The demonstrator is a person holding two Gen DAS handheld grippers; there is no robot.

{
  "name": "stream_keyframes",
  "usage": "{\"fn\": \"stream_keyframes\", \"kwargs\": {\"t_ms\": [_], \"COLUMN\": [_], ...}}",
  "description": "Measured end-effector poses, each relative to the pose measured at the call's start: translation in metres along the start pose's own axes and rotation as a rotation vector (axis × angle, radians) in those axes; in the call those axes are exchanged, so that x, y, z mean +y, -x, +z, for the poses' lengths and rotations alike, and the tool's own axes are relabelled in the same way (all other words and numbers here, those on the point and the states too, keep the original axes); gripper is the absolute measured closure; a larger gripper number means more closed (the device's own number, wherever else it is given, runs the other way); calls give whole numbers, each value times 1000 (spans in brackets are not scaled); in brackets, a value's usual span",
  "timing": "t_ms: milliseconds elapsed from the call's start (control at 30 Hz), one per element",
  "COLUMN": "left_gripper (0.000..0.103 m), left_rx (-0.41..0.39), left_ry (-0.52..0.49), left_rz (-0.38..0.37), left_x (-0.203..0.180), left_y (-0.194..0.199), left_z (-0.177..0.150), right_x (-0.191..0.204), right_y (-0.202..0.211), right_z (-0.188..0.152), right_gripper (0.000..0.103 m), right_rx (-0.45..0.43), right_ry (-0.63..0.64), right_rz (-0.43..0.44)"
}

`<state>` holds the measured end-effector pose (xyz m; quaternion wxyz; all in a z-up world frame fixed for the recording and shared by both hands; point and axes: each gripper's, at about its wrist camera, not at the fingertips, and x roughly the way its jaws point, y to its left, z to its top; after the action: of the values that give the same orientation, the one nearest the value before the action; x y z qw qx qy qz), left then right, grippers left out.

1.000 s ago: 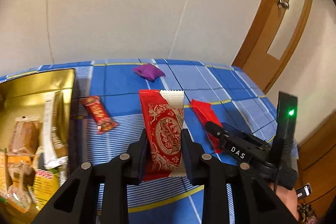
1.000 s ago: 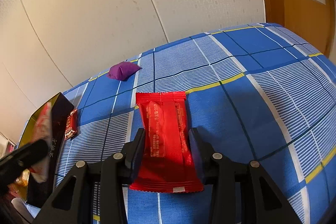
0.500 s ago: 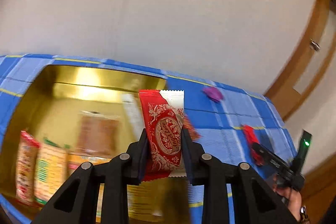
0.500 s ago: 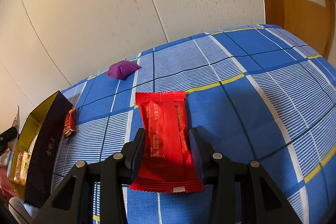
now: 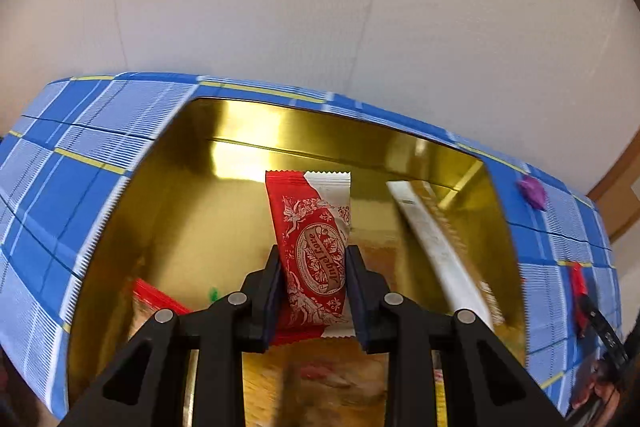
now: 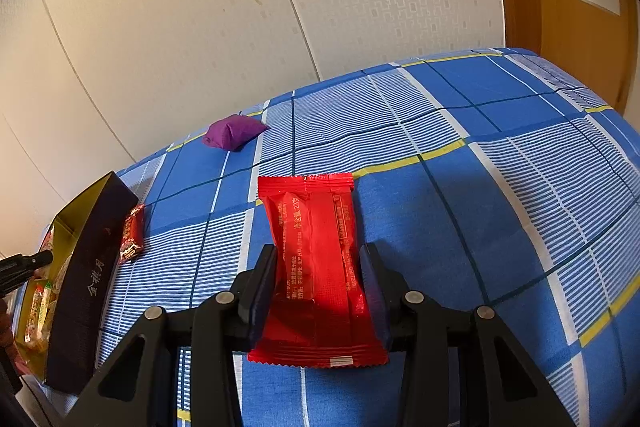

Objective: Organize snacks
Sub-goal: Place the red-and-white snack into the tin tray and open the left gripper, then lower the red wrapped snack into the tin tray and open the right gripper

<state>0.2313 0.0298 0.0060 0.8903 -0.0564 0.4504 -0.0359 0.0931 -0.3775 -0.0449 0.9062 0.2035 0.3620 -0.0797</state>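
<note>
A: What's the biggest thing in front of you?

B: The blue checked cloth (image 6: pixel 480 207) over the table, with your gold box (image 5: pixel 280 131) sitting on it by the wall. The box already has wrapped snacks in it, blurred along its near edge, and a long white packet (image 5: pixel 440 251) leans against its right side.

A: And your left gripper (image 5: pixel 314 291)?

B: You have it above the open box, jaws closed on a red-and-white packet (image 5: pixel 316 247) that stands upright between them.

A: Your right gripper (image 6: pixel 318 291)?

B: You hold it over the cloth, well right of the box, jaws clamped on the sides of a plain red packet (image 6: pixel 316 259).

A: Anything loose?

B: A small red candy (image 6: pixel 132 235) lies just beside the box's dark outer wall, and a purple candy (image 6: pixel 232 133) sits farther back near the wall.
</note>
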Motion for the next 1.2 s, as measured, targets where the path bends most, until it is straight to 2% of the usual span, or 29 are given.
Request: {"fn": "stream_keyframes", "kwargs": {"t_ms": [267,400,567,767,967,1133,1200], "left_gripper": [70,69,68,68,67,66,66], "left_rx": [41,23,-58,-155,-289,-339,-338], "left_ry": [-55,-46,-42,-34,-103,-173,-168], "left_rz": [58,45,36,-34,-64,-88,-96], "left_x": [8,12,13,14,13,17,19], "left_y": [-13,-3,22,50,77,82,81], "left_z": [-5,-13,-27,-58,-91,-113,-115], "right_x": [1,1,0,2,14,41,53], "right_y": [0,0,0,5,12,23,26], "right_z": [0,0,0,-3,-5,-11,-17], "right_gripper": [60,60,60,63,63,63,63], "right_rx": [0,1,0,-26,-64,-119,-128], "right_ry": [4,9,10,11,35,128,154], "right_rz": [-2,-6,-3,39,86,129,166]}}
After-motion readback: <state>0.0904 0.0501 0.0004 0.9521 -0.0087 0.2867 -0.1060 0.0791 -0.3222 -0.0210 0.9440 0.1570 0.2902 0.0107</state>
